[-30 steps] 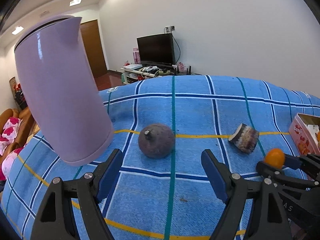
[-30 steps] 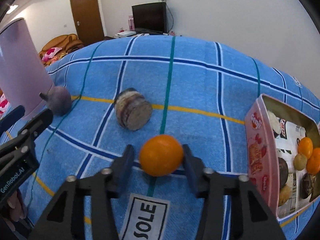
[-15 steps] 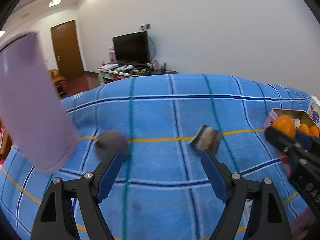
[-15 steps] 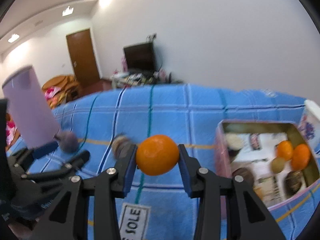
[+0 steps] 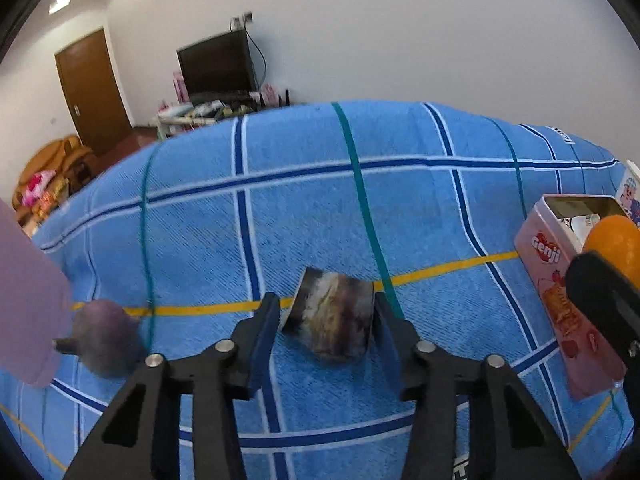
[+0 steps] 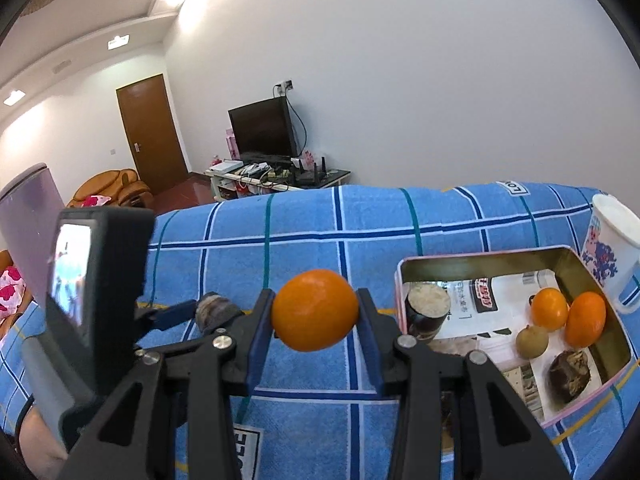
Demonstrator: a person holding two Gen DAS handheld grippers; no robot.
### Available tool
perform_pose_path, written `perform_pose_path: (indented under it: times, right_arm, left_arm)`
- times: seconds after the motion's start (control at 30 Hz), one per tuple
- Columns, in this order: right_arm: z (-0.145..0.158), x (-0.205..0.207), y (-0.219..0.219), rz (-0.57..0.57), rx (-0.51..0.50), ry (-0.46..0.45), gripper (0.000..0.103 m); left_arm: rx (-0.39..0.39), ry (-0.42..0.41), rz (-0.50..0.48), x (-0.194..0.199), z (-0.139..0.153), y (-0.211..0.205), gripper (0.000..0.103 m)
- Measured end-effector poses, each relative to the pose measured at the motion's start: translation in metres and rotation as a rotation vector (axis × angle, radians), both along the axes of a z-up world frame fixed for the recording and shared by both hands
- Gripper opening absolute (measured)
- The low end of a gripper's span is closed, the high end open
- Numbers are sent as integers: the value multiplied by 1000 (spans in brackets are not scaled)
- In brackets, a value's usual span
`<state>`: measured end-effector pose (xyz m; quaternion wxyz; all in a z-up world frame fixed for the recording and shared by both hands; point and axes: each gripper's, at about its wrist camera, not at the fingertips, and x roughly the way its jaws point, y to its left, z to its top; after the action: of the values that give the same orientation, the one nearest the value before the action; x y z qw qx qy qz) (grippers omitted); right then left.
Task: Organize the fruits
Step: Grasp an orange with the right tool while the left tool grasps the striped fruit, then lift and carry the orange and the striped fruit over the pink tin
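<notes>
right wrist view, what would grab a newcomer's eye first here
The bright orange clamped in the right claw, held above the blue checked cloth. To its right sits the pink tin, already holding two oranges and some darker fruit. In the left wrist view, the left claw, whose jaws have just been closing, brackets a brown cut fruit chunk lying on the cloth.

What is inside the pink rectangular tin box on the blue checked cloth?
The pink tin box holds two oranges, a small brownish-green fruit, two dark cut pieces and printed paper lining. The near corner is hidden.
</notes>
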<state>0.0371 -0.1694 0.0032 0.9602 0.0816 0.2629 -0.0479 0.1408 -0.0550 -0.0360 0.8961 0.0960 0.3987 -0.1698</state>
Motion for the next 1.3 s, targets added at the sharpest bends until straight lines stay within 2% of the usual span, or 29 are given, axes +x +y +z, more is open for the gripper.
perform_pose_path:
  times: [0.17,0.43,0.93,1.3]
  right_arm:
    - [-3,4,4,9,-11,11,43]
    - [-6,4,6,10,-22,-6,43]
    - [-4,-2,21,58,-53,-47,43]
    - [-4,-8,33,76,-83,-58,43]
  left_arm:
    - [-21,0,8,0,2,4,46]
    - [-37,-126,111,-21,18,25,46]
    - [-25,-248,249,-61,25,55,46]
    - [-28,-287,295,-86,29,67,46]
